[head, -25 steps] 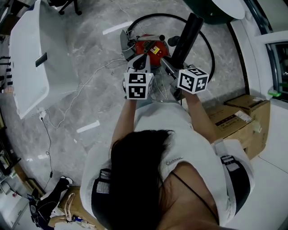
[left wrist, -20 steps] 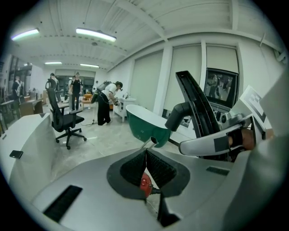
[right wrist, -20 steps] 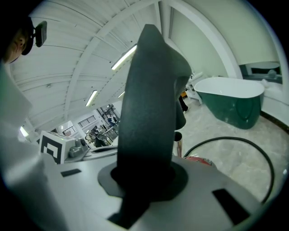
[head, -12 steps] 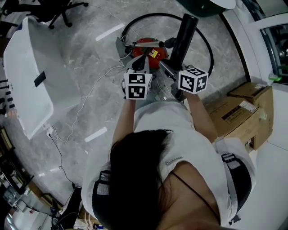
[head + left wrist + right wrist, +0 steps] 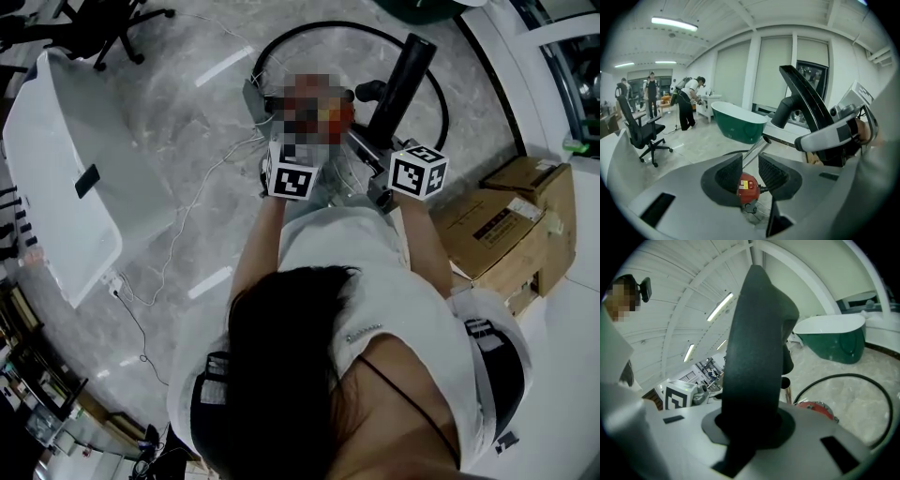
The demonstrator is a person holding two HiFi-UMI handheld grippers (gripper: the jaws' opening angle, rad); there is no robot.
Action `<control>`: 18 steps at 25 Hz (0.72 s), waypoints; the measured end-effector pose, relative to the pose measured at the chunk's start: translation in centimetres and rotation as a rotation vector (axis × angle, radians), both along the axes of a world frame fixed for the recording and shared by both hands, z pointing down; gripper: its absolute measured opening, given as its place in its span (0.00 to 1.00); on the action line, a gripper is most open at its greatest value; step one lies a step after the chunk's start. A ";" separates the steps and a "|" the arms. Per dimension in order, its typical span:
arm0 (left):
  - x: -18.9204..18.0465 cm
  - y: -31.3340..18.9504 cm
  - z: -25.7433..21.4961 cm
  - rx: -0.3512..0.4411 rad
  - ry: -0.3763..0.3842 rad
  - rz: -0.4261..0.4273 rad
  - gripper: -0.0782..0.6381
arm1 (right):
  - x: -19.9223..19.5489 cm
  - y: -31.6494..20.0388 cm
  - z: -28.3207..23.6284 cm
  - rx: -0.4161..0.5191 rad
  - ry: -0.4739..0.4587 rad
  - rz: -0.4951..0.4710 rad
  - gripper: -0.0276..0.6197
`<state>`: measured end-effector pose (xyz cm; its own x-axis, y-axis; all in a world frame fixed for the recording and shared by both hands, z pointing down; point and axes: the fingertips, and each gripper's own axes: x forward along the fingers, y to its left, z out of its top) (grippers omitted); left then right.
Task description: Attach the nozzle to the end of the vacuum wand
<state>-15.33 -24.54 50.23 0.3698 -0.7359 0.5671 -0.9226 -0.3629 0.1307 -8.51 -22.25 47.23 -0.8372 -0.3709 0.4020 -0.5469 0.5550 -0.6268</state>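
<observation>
One nozzle point(image 5: 757, 333) clamped inside right claw point(image 5: 750, 425), projecting forward.

The vacuum point(image 5: 746, 186) sat on the floor point(image 5: 187, 122) ahead of the person point(image 5: 328, 375), with the hose point(image 5: 846, 376) looped behind it. The wand point(image 5: 753, 151) rose aslant over the vacuum, its upper end near the nozzle point(image 5: 405, 75). The nozzle stood to the right, between the right gripper's point(image 5: 752, 425) jaws. Boxes point(image 5: 506, 220) lay farther right. A tub point(image 5: 56, 187) lay left, with a chair point(image 5: 642, 133) beyond it.
</observation>
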 end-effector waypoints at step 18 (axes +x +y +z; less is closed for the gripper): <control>2.3 -2.9 4.0 0.060 -0.287 0.238 0.42 | 1.1 1.1 -0.1 -0.086 -0.125 0.025 0.14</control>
<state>-12.99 -27.46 54.20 0.3667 -0.6834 0.6313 -0.8075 -0.5708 -0.1489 -7.42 -21.15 47.09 -0.8738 -0.3609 0.3259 -0.4742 0.4839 -0.7355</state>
